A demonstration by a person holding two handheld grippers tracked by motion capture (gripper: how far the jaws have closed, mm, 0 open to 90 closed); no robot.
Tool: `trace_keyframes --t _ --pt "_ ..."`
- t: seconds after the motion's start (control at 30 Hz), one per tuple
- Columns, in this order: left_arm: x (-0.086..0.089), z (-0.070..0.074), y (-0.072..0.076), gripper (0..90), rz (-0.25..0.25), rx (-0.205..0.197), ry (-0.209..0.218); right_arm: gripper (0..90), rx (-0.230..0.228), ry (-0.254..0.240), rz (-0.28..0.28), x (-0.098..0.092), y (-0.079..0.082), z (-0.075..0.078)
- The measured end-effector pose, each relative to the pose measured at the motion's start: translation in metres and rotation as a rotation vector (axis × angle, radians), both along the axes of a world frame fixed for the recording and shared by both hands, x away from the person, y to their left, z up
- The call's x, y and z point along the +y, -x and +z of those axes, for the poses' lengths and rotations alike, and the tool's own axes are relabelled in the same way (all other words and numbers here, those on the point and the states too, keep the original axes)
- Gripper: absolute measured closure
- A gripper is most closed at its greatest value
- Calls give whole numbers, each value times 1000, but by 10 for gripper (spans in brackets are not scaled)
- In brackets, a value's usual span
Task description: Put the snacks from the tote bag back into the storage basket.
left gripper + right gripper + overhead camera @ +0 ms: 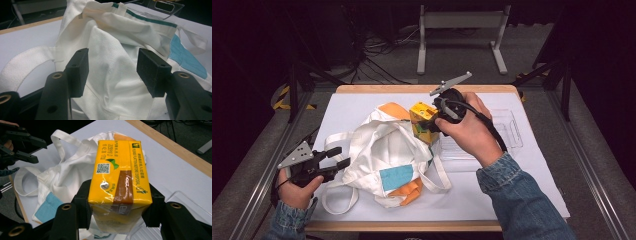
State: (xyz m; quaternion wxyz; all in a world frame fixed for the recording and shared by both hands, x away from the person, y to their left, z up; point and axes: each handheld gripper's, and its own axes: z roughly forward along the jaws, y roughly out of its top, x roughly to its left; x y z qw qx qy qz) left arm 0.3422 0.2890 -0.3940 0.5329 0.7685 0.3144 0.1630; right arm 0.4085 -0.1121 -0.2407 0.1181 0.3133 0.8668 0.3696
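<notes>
at the left edge of the counter (pixel 362 107), my left gripper (pixel 331 162) rests with its jaws spread on either side of a fold of the white tote bag (pixel 384 155); in the left gripper view the pads stand clear of the cloth (pixel 112 82), so i judge the bag is framed, not pinched. the bag lies slumped at the counter's middle, mouth toward the far edge, with a blue patch and orange lining showing and its handles loose on the surface. to the right, my right gripper (pixel 435 119) pinches the yellow drink carton (pixel 424 122) between its jaws, just above the bag's far rim. the carton (pixel 120 185) is a yellow brick pack with a brown band, a foil straw hole and a qr code, unopened as far as i can see. a clear plastic tray (pixel 507 132) sits near the right edge. i judge the carton is lifted and in transit; whether into or out of the bag i cannot tell.
</notes>
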Motion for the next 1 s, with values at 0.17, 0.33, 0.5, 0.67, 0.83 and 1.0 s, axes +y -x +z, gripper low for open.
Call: trace_keyframes --t 0.17,0.33,0.5,0.67,0.83,1.0 --pt "3 0 3 429 15 -2 -1 510 -16 -18 20 -21 -1 3" --pt "3 -1 5 426 21 -2 -8 510 -6 -36 52 -41 -5 6" --pt "6 -1 7 420 30 0 -5 510 -12 -56 59 -57 -9 8" --pt "6 -1 9 419 30 0 -8 510 -25 -56 69 -70 -13 9" --pt "8 -1 9 413 41 -2 -9 509 -39 -44 88 -81 -20 6" --pt "8 -1 10 413 43 -2 -11 509 -46 -26 96 -92 -27 -1"
